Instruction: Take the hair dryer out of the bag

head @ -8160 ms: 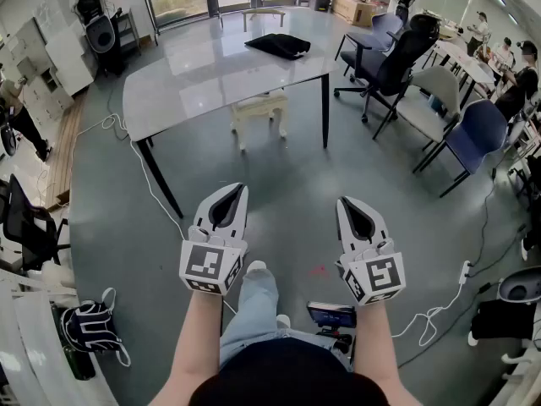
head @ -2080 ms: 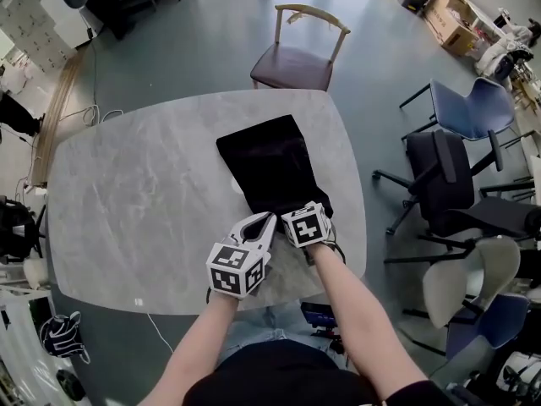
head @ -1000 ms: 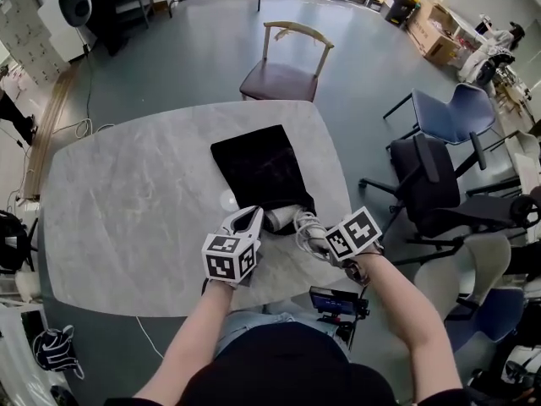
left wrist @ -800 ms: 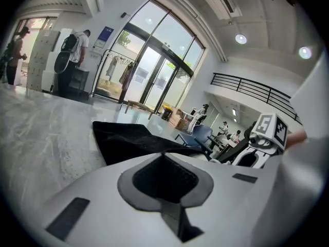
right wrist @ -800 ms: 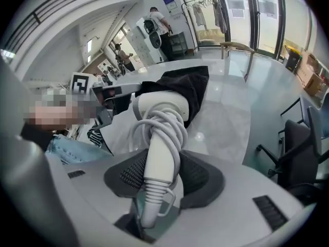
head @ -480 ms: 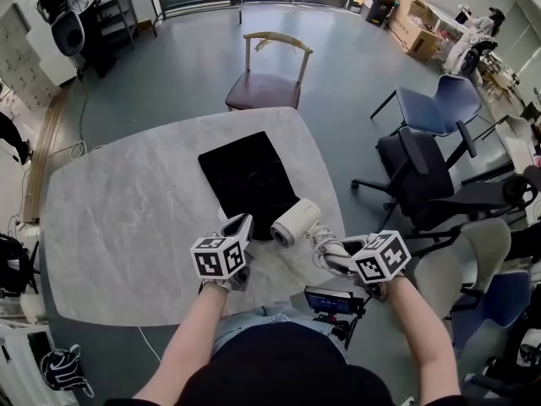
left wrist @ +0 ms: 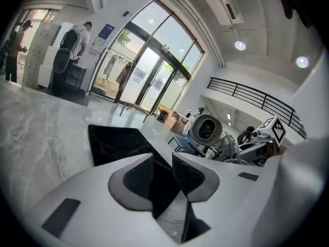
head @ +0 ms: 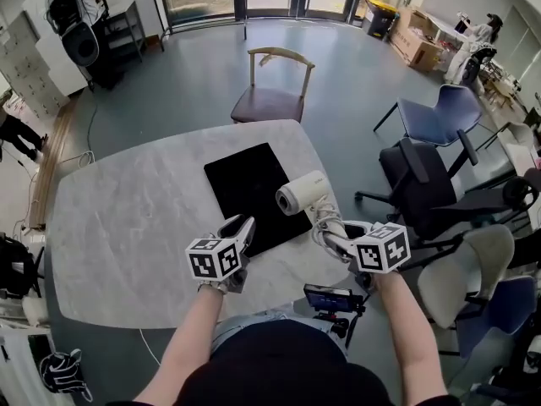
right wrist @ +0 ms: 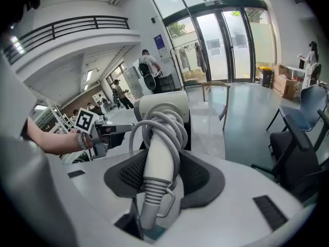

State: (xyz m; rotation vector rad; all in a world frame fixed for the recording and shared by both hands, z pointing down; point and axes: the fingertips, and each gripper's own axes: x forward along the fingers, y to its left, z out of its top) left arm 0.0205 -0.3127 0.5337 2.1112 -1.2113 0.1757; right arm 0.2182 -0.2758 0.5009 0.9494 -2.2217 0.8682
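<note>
Hair dryer (head: 303,194) is hanging above the bench (head: 127,218), outside the bag (head: 245,184), with the right claw (head: 325,229) clamping its handle. Jaws of the left claw (head: 239,227) have just been opening and are standing apart around the bag's edge.

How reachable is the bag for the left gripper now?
Probably yes. On the left gripper the jaws have just been opening, with the near edge of the bag seemingly between them, unpinched. It lies flat on the table; the right gripper holds the hair dryer clear of that path.
</note>
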